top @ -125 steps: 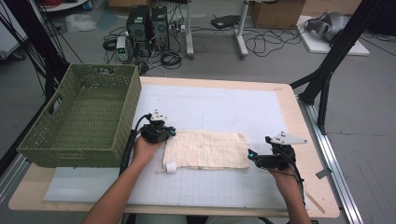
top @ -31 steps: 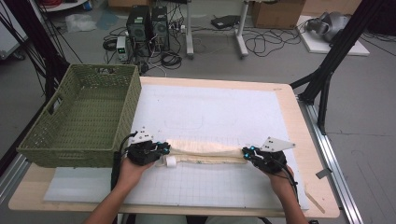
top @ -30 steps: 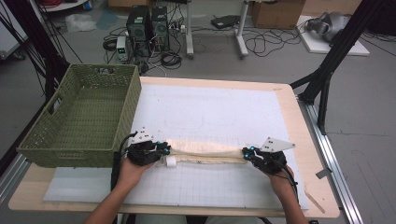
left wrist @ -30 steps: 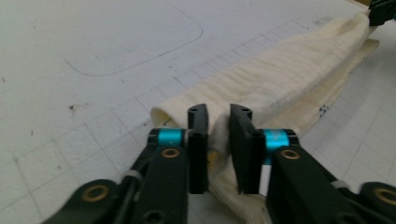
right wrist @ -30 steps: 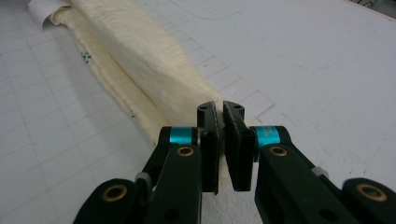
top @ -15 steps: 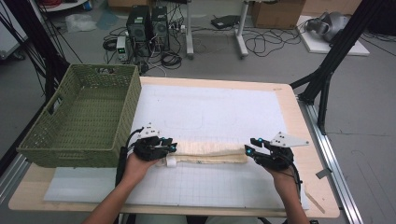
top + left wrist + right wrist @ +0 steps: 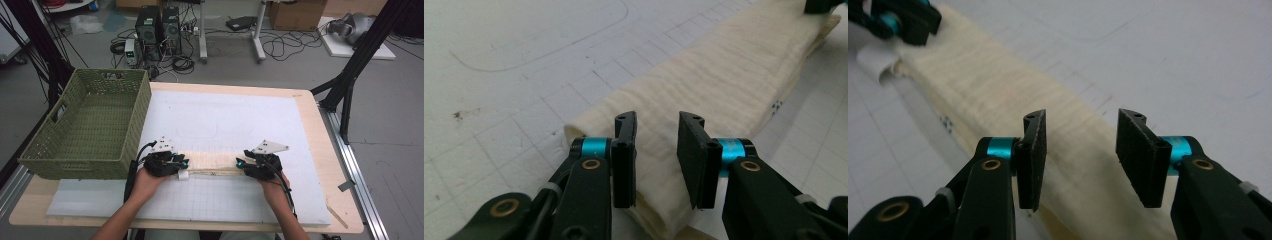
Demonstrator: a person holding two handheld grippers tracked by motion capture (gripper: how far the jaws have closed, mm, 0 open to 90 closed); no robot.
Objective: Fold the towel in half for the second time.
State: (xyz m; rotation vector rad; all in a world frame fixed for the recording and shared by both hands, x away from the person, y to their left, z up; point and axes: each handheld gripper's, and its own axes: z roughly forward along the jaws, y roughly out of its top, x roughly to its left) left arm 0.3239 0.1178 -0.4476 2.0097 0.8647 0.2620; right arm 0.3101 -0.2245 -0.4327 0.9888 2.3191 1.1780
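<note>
A cream cloth, folded into a long narrow strip, lies on the white grid mat. My left gripper is at its left end, beside a small white tag. In the left gripper view the jaws stand apart over the cloth; they have just been closing, and the pads do not press it. My right gripper is at the strip's right end. Its jaws have just been opening and straddle the cloth without touching it.
A green woven basket stands at the mat's left edge, close to my left hand. The mat extends well beyond the cloth toward the back. The wooden table's front edge runs just under my forearms.
The cloth, broad and flat several seconds ago, is now a narrow strip. My right gripper has let go of its end and slid left over it. The left hand has barely moved.
</note>
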